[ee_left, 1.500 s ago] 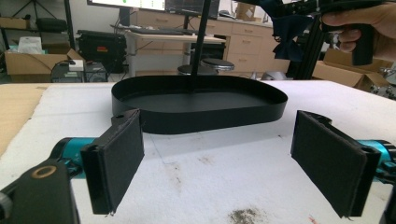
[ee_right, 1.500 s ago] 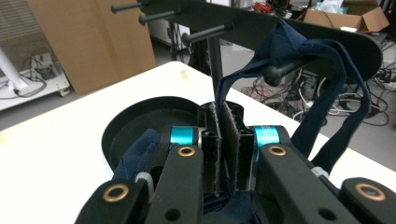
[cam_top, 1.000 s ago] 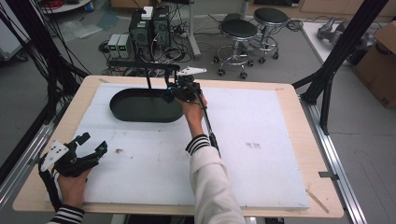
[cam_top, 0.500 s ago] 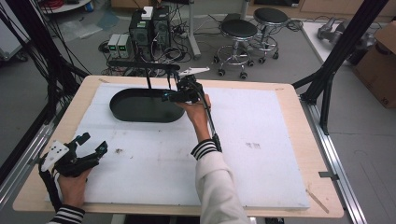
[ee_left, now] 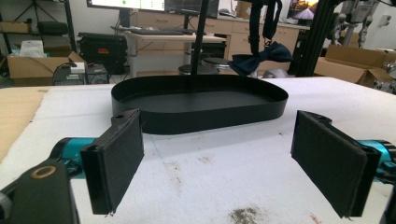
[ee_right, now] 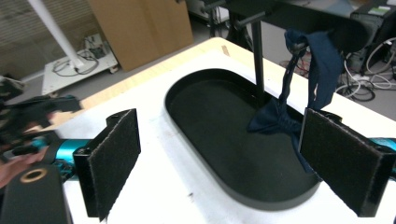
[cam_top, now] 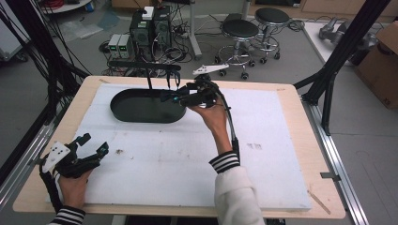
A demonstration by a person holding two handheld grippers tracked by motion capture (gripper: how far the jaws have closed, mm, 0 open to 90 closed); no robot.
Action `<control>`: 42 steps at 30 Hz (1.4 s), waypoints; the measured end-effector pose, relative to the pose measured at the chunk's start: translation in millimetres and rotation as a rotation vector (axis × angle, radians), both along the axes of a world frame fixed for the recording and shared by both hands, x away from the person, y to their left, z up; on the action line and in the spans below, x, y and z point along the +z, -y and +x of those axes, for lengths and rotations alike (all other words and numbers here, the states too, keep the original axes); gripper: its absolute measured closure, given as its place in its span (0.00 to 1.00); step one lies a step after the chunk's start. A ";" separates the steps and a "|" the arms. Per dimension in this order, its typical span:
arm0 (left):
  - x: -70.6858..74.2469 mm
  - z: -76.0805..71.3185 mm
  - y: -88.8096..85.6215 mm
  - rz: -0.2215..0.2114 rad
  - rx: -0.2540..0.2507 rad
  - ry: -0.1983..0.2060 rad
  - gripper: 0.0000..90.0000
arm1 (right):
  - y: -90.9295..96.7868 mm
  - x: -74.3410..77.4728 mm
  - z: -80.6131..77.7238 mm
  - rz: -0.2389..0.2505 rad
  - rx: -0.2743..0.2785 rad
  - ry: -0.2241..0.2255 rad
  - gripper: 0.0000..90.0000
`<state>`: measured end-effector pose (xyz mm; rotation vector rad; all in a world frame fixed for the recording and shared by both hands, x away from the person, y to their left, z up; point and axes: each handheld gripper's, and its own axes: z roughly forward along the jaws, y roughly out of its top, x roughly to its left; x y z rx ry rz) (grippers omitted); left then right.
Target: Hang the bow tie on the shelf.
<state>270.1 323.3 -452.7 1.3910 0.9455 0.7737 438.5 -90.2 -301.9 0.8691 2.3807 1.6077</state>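
Note:
A black oval tray lies at the back left of the white board. A thin black stand rises from it, and a navy bow tie hangs by its strap from the stand's crossbar, just above the tray floor. My right gripper hovers over the tray's right end. Its jaws have just been opening and now stand wide, with nothing between the pads; the bow tie hangs just beyond the right pad. My left gripper rests open at the near left, facing the tray.
The white board covers a wooden table. Black frame posts stand at the table's sides. Stools, computer boxes and a cardboard box stand on the floor behind.
My right gripper has drawn a little to the right and up, away from the stand and the hanging bow tie. The left gripper has stayed where it was.

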 end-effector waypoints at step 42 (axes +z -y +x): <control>0.0 -1.9 2.7 0.026 -0.008 0.020 0.19 | 203.2 -134.7 -187.1 0.105 -0.487 0.389 0.12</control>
